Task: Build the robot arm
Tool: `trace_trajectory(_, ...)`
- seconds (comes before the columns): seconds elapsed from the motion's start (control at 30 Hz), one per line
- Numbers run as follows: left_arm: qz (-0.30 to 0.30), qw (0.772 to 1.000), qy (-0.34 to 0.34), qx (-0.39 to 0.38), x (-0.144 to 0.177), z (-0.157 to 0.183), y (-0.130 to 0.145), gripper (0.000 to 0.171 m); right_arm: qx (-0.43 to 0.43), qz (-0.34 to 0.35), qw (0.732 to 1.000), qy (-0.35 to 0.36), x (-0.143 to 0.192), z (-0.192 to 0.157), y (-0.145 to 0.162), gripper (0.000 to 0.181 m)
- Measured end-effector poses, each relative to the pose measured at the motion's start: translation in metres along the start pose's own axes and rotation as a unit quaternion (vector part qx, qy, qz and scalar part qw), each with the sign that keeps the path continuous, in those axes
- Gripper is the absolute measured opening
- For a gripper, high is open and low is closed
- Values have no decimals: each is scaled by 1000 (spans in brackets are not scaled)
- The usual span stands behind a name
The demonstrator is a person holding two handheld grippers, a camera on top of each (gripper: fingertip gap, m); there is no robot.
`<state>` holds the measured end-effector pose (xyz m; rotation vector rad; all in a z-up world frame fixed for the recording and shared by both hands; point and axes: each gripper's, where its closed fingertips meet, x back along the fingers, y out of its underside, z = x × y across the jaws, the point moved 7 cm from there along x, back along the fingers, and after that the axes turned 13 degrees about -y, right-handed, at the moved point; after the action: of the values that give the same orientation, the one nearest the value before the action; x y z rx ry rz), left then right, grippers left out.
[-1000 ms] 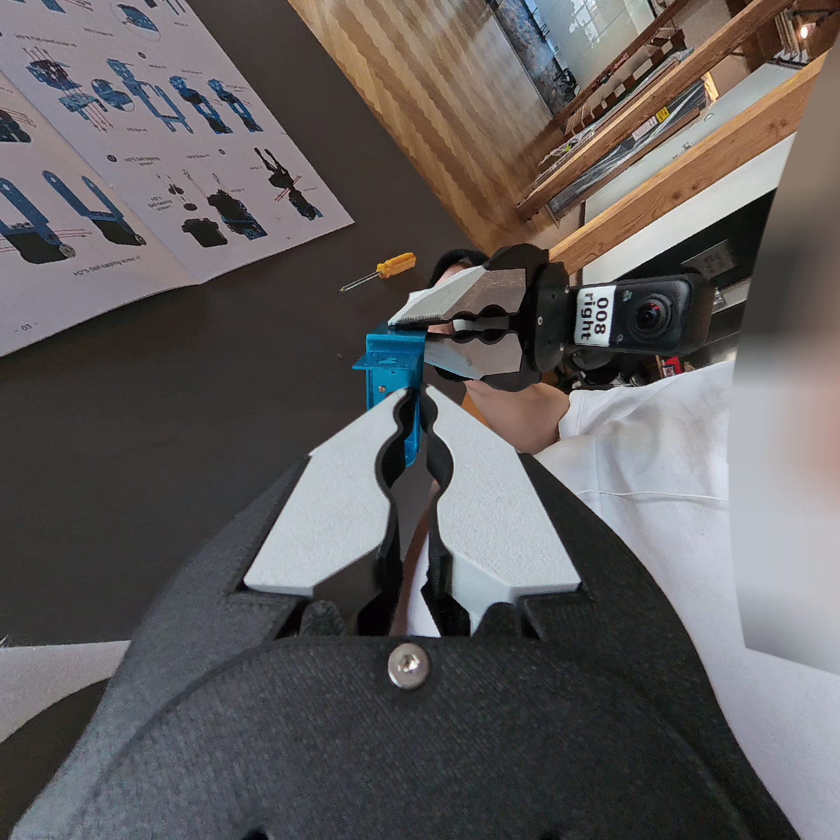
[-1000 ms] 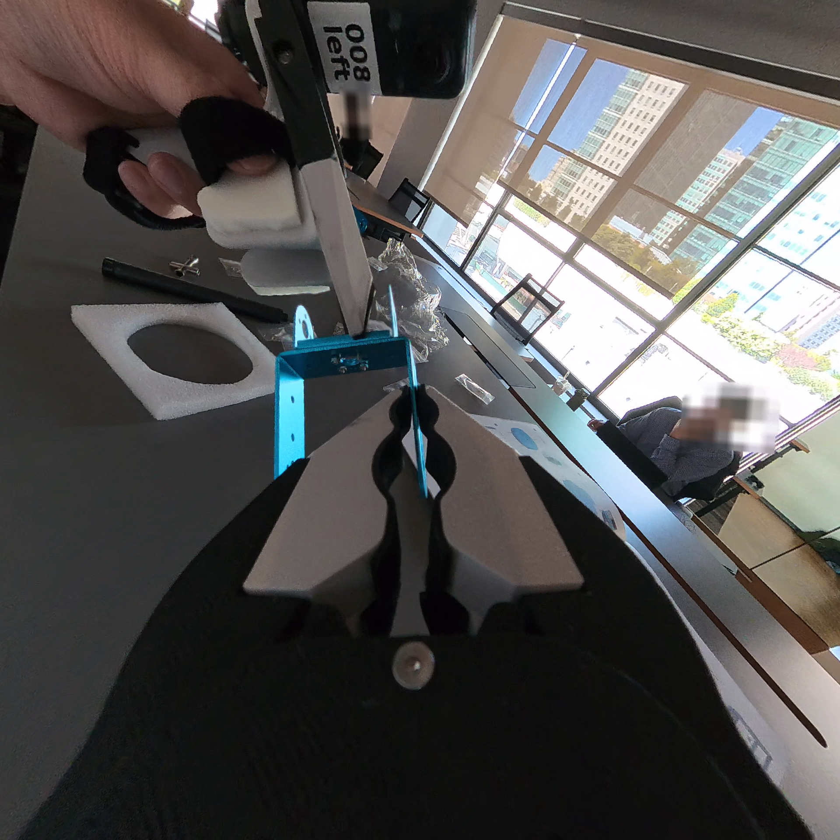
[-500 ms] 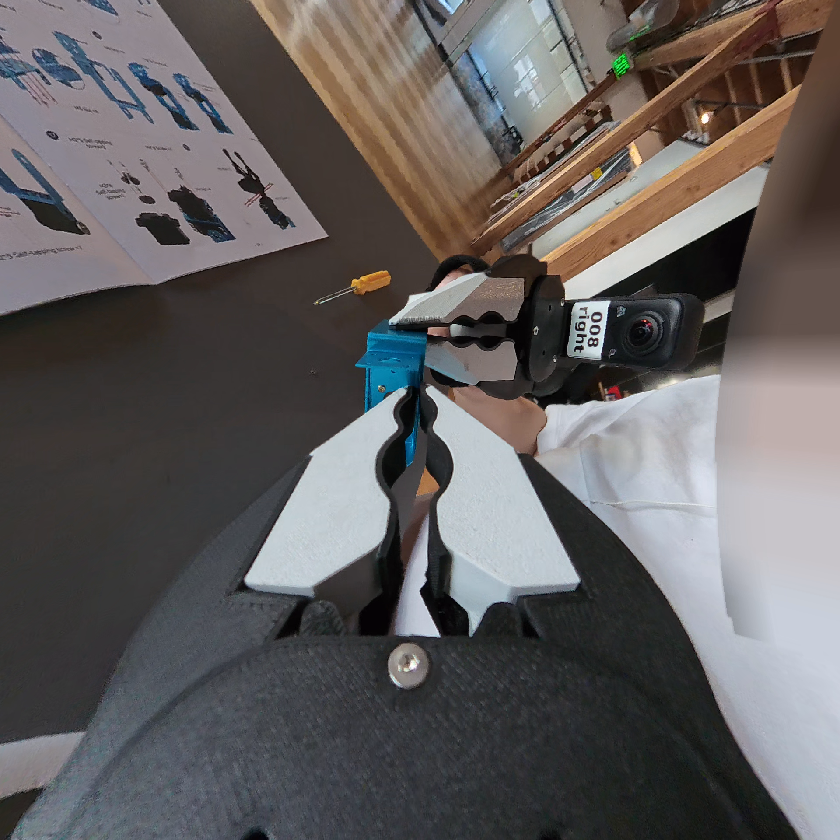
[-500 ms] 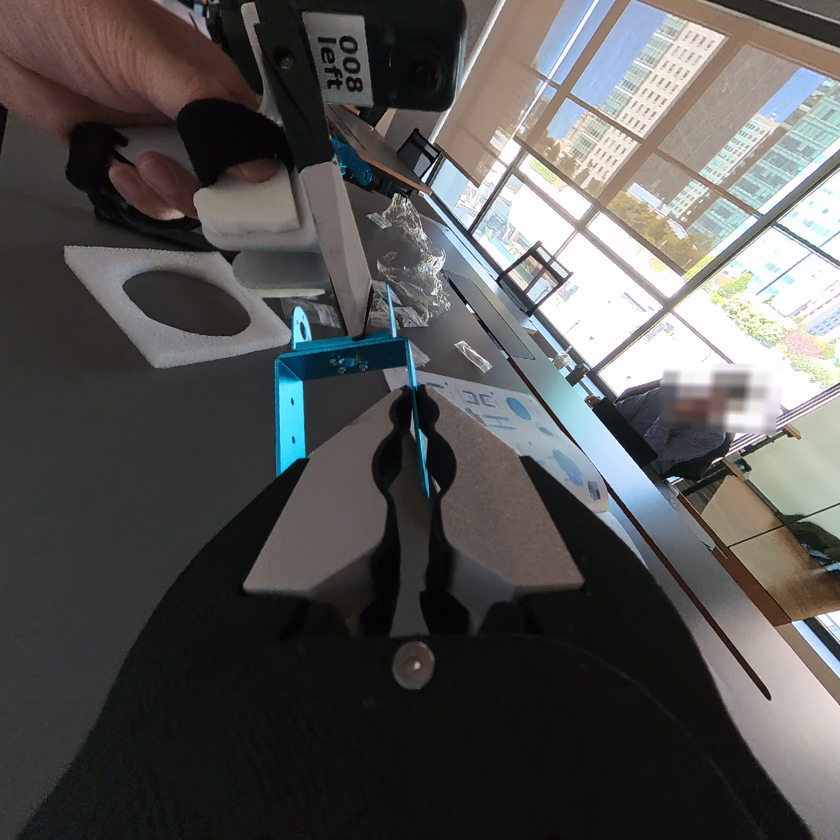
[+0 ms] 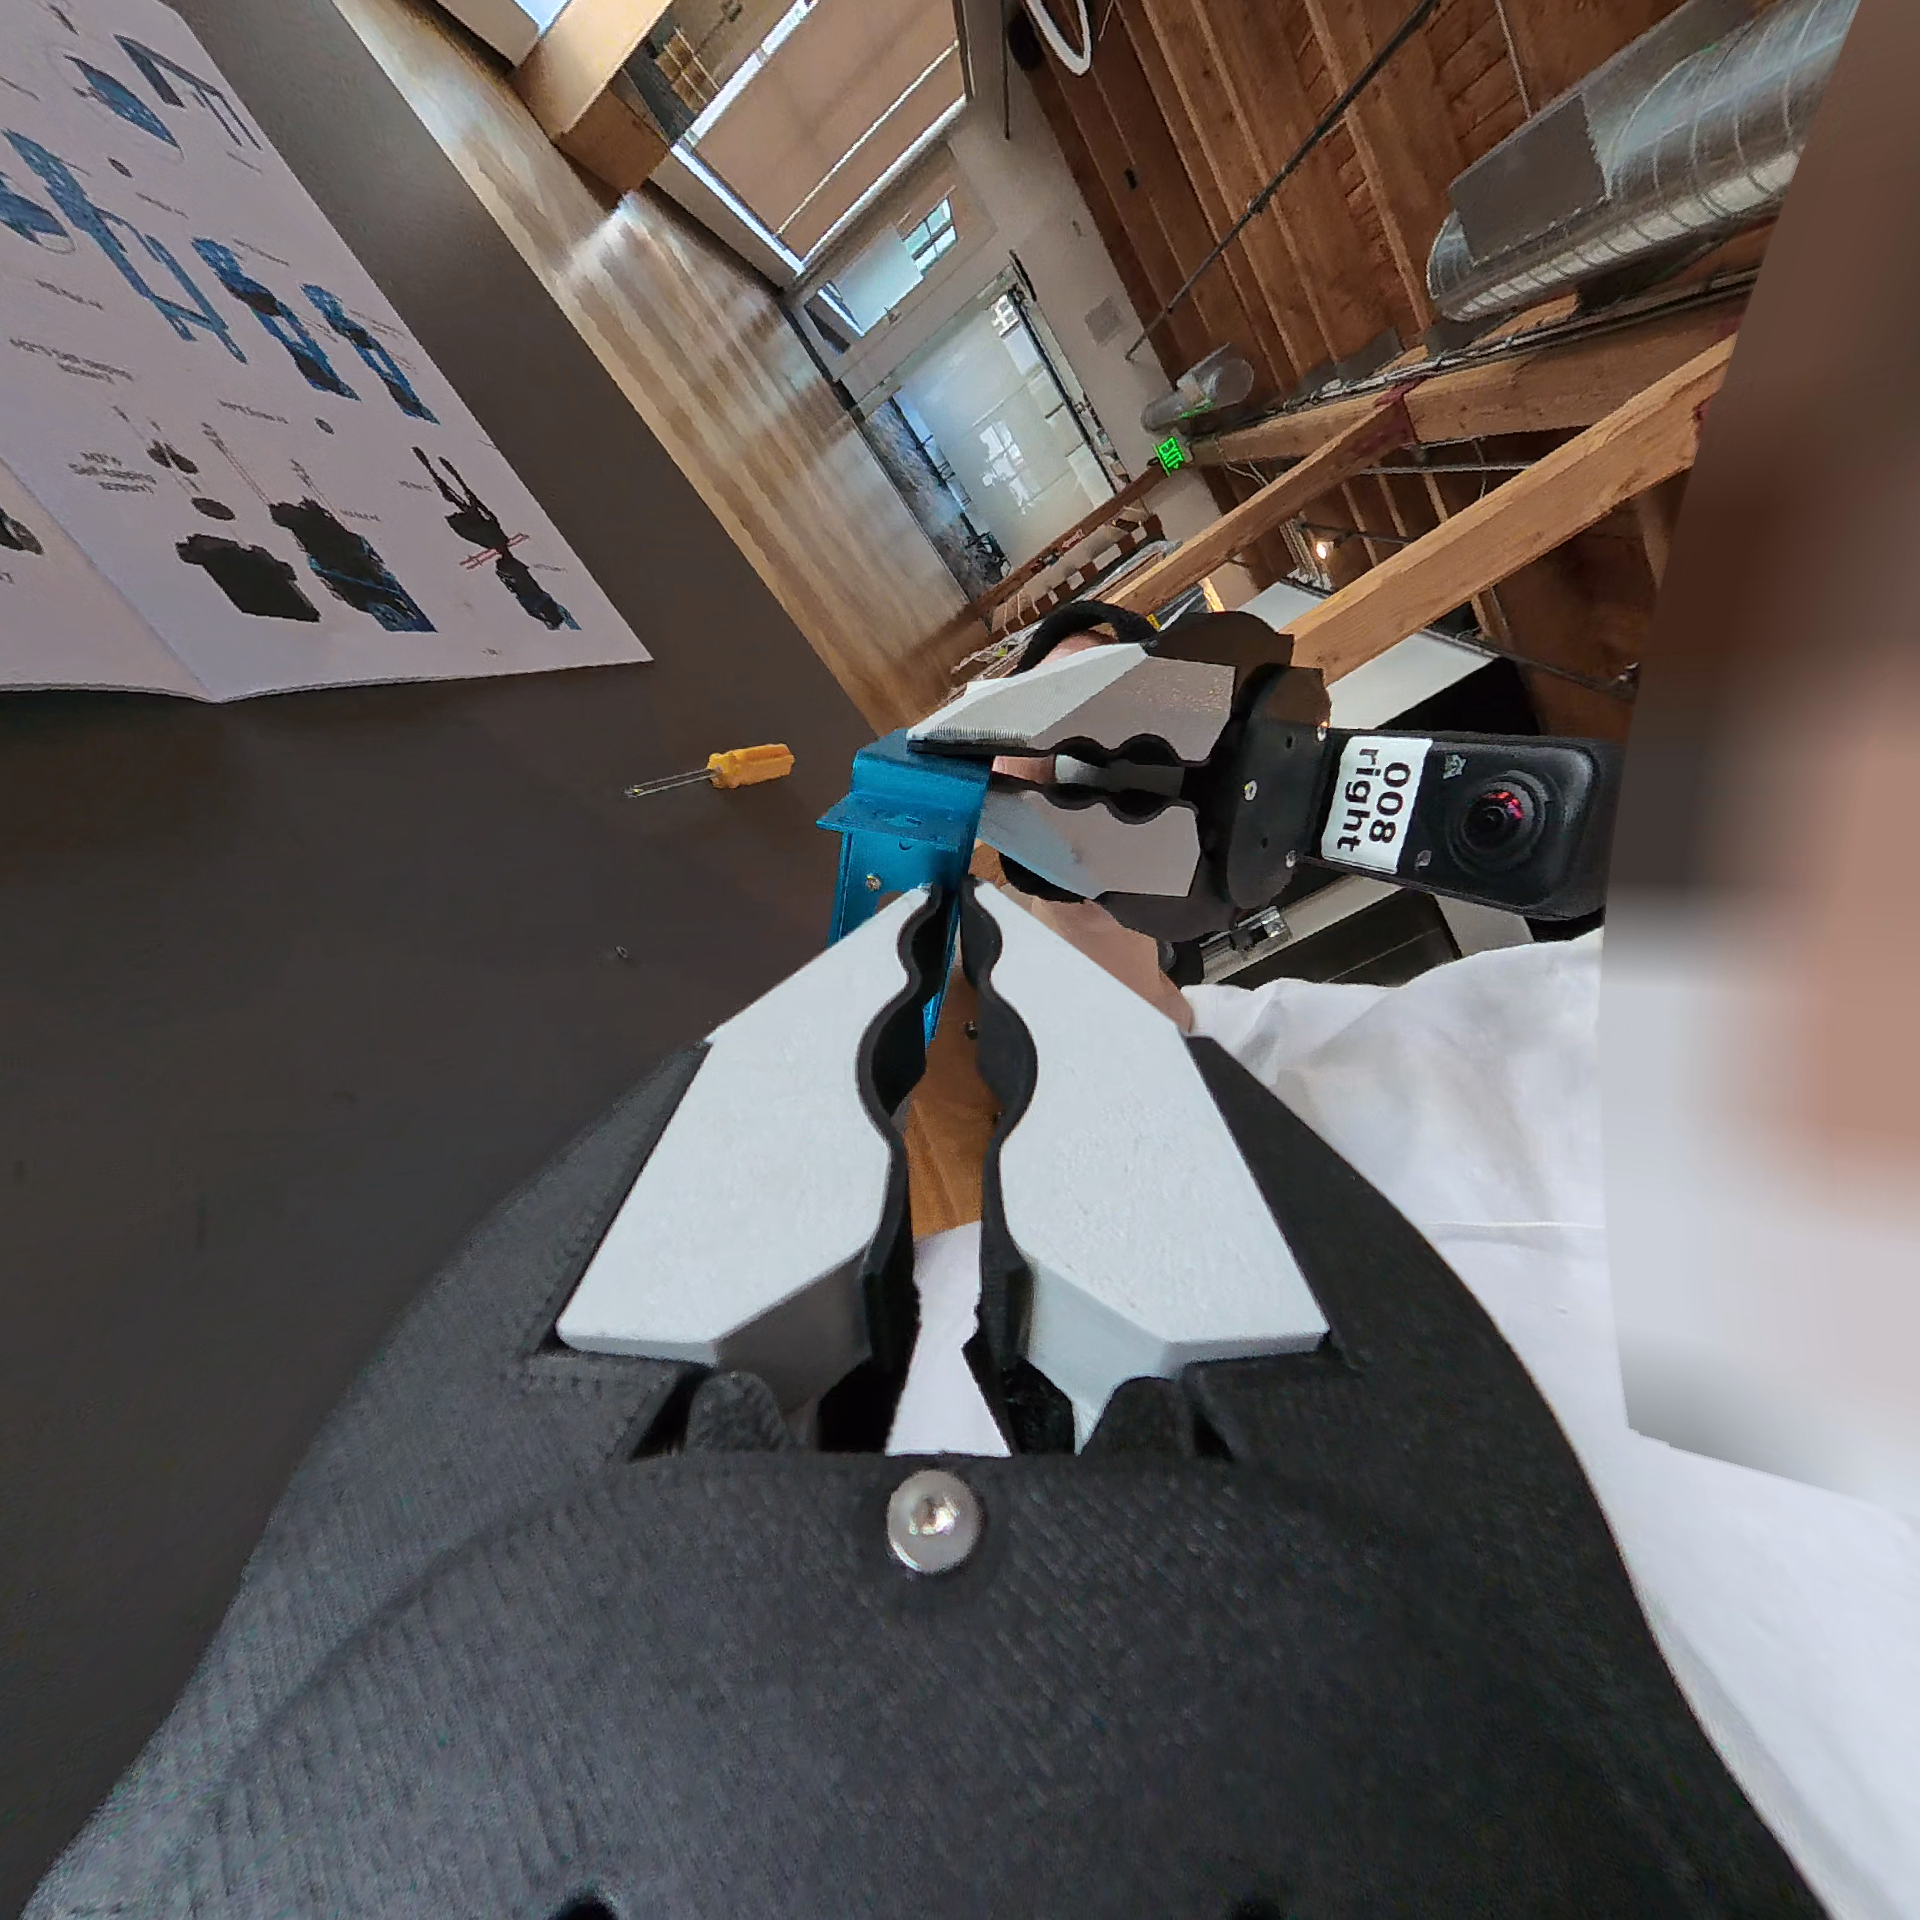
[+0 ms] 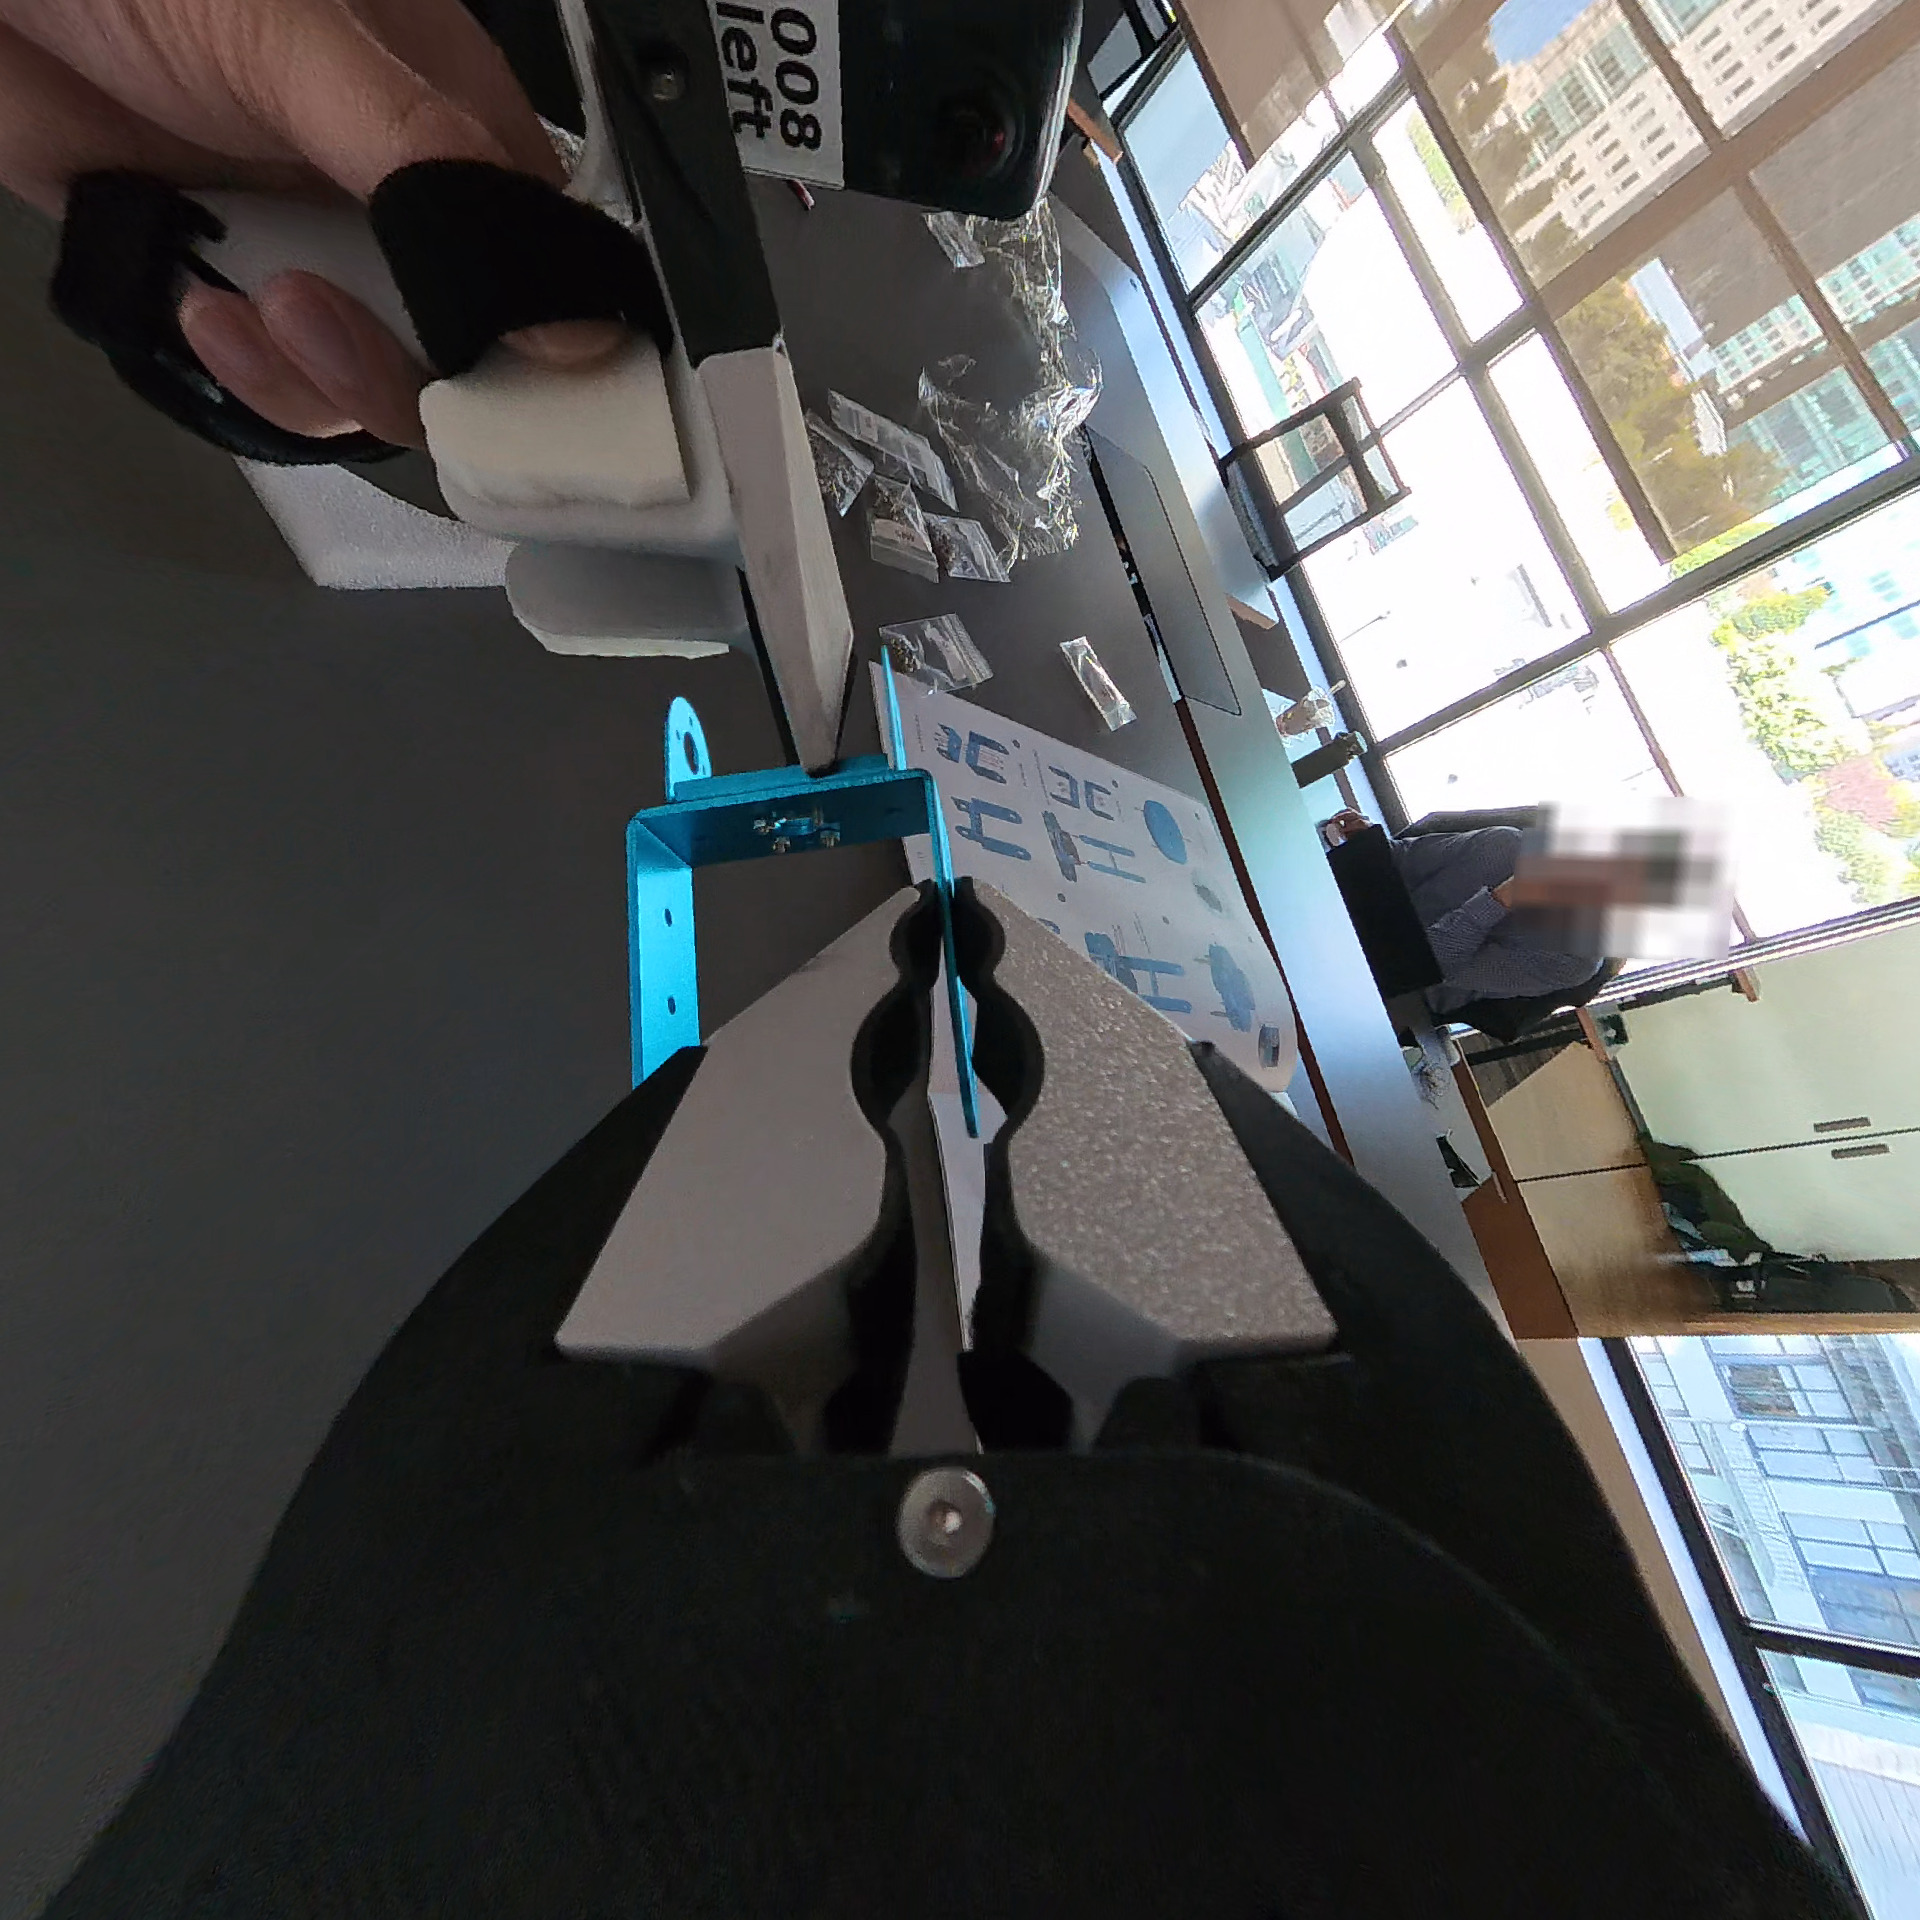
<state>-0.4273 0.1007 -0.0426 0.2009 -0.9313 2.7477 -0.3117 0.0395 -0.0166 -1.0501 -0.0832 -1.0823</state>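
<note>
A blue metal bracket assembly (image 6: 790, 821), which looks like two U-shaped pieces joined back to back by small screws, is held in the air above the dark table (image 6: 260, 831). My right gripper (image 6: 940, 894) is shut on one thin side arm of it. My left gripper (image 6: 816, 753) comes down from above and is shut on the far part. In the left wrist view, my left gripper (image 5: 951, 894) pinches the bracket (image 5: 904, 821) from below. The right gripper (image 5: 987, 764) clamps its top edge from the right.
A printed instruction sheet (image 5: 208, 416) lies open on the table, also seen in the right wrist view (image 6: 1091, 862). A small yellow screwdriver (image 5: 727, 769) lies beyond the bracket. Several small plastic parts bags (image 6: 935, 499) and white foam (image 6: 353, 530) lie behind. A person sits far right (image 6: 1475, 935). My two grippers' fingertips are within a few centimetres of each other.
Both grippers have kept their hold on the blue bracket and have turned together. The table and the room appear more tilted in both views, and the left gripper looms closer in the right view.
</note>
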Motion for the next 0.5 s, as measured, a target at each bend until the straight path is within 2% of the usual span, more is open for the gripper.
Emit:
trace_trajectory(0.2, -9, 1000, -20, -19, -4, -3, 2, 7, 0, -11, 1000, -3, -4, -1, 6, 1)
trace_trajectory(0.3, -10, 999, -28, -19, -6, -7, 4, 0, -4, -10, 1000, -9, -5, -1, 9, 1)
trace_trajectory(0.5, 10, 1000, -11, -1, -12, -11, 6, 0, -18, -3, 1000, -12, -3, 1, 15, 1)
